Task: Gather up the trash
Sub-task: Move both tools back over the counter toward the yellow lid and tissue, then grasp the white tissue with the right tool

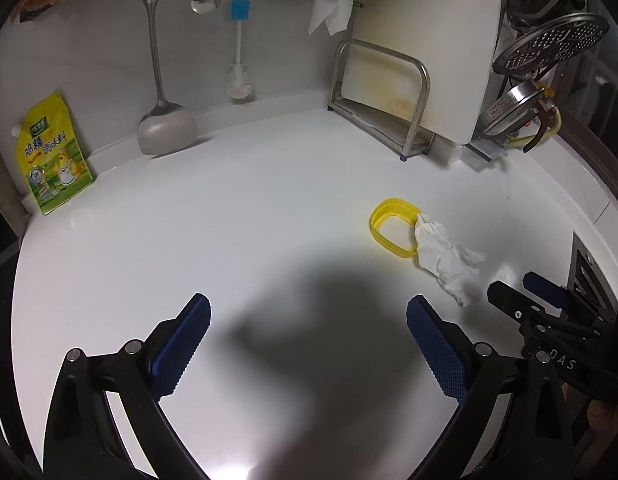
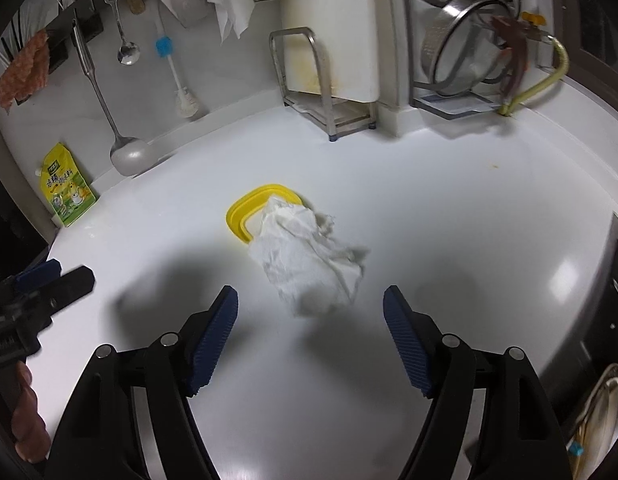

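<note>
Crumpled tissue (image 2: pixel 309 256) is the trash I'm after, and it lies loose on the white counter (image 2: pixel 449 240), its far end draped over the edge of a yellow lid (image 2: pixel 245 210) that sits flat beside it. Going left to right across the scene: a yellow seasoning pouch (image 1: pixel 53 156) leans on the far-left wall, then a steel ladle (image 1: pixel 165 124) and a bottle brush (image 1: pixel 239 80) hang w/ their ends at the backsplash, then the lid and tissue near mid-counter, then a metal rack w/ a white cutting board (image 1: pixel 425 48) far right, and colanders beyond that. My left gripper (image 1: pixel 309 344) has its jaws spread wide, nothing btwn them, over bare counter and well left of the tissue. My right gripper (image 2: pixel 311 336) is also wide, nothing clamped; the tissue's near end sits just ahead of and btwn the blue pads (image 2: pixel 213 344), not touching either as far as I can tell. Progress, as I judge it: nothing collected yet, tissue and lid both on the counter, no bin or bag in either view. I'm on the approach to the first pick. Left to do: close on the tissue, lift it off the lid w/o dragging the lid along, carry it to wherever trash goes, then prob. the lid too if it counts as trash.
</note>
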